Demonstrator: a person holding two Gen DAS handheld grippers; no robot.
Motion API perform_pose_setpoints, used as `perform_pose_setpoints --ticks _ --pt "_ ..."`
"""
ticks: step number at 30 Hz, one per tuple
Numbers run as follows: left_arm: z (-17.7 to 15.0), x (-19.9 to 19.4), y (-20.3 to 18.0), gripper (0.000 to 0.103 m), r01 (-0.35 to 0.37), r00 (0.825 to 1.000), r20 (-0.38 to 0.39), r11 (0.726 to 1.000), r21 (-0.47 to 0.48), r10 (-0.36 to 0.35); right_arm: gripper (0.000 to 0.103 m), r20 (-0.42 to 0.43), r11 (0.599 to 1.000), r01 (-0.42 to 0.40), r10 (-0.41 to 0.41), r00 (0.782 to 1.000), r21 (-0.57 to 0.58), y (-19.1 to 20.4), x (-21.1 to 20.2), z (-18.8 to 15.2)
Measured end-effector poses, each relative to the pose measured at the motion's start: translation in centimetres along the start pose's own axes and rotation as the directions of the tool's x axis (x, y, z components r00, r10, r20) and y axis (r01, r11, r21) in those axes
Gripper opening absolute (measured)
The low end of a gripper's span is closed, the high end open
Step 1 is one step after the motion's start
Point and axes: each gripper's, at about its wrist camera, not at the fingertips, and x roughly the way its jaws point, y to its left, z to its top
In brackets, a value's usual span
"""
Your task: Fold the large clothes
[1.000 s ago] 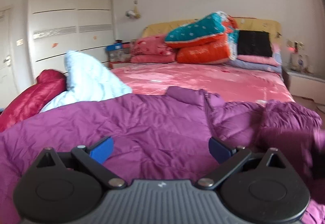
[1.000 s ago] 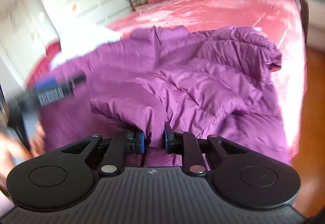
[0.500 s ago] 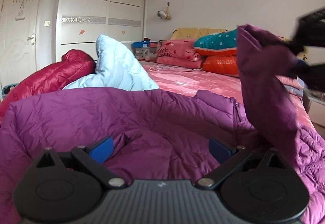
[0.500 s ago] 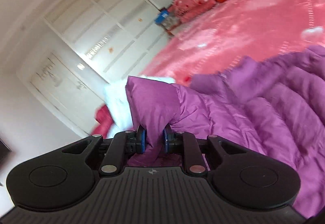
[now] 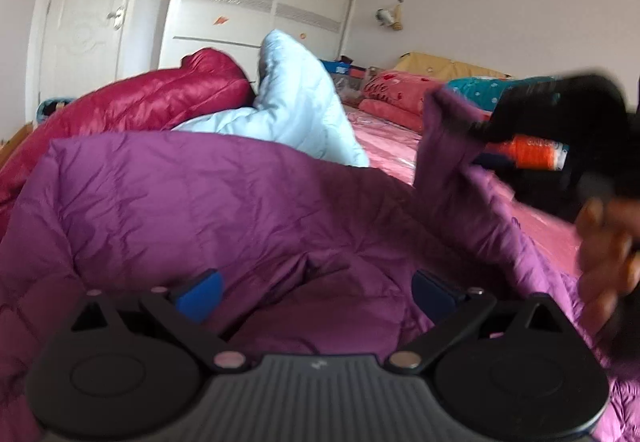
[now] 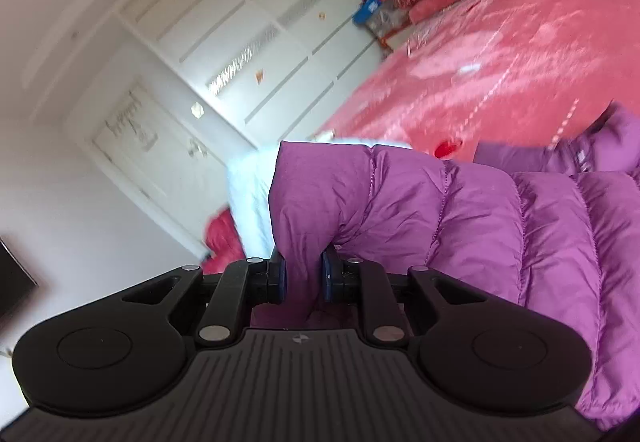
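Purple down jacket (image 5: 192,209) spread across near end of pink bed (image 6: 500,53), body lying crosswise in front of both tools. Sleeve (image 6: 320,197) lifted off bed, pinched near cuff in right gripper (image 6: 303,278), jaws clamped tight on fabric. From left wrist view, raised sleeve hangs at right, above jacket body. Left gripper (image 5: 316,288) just over jacket middle, jaws wide apart, empty. Judgement: sleeve goes across toward left, onto body; left gripper nearer landing spot. Red jacket (image 5: 132,105), pale blue jacket (image 5: 292,105) beyond.
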Motion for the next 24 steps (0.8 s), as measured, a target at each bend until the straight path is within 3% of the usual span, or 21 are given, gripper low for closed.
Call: perform_pose_setpoints --ticks 7,11,13,15,20,22,24 --pt "-0.1 1.0 0.9 0.101 -0.015 0.999 -0.053 0.998 -0.059 0.012 0.022 -0.115 0.999 0.029 -0.031 0.993 -0.012 -1.9 2.8 -3.1" --pt "-0.2 1.3 1.1 0.101 -0.020 0.998 -0.067 0.997 -0.071 0.015 0.028 -0.157 0.999 0.041 -0.045 0.987 -0.029 -2.9 3.9 -3.9" --pt "-0.2 1.4 1.1 0.101 -0.021 0.997 -0.071 0.997 -0.072 0.016 0.038 -0.167 0.998 0.048 -0.055 0.984 -0.047 -3.1 4.3 -3.5" --pt "-0.1 1.6 1.1 0.101 -0.022 0.997 -0.074 0.997 -0.071 0.017 0.070 -0.174 0.997 0.047 -0.055 0.983 -0.053 -3.6 4.5 -3.1" --pt "-0.1 1.6 1.2 0.101 -0.019 0.997 -0.072 0.997 -0.074 0.014 0.083 -0.152 0.997 0.040 -0.049 0.987 -0.062 -3.6 4.6 -1.5" --pt "-0.1 1.5 1.2 0.101 -0.018 0.997 -0.072 0.997 -0.074 0.013 0.089 -0.106 0.999 -0.003 -0.001 0.994 -0.037 -3.3 2.6 -0.9" --pt "-0.1 1.5 1.2 0.101 -0.017 0.997 -0.073 0.997 -0.071 0.012 0.092 -0.050 0.998 0.005 -0.008 0.999 -0.058 -2.9 0.9 -0.2"
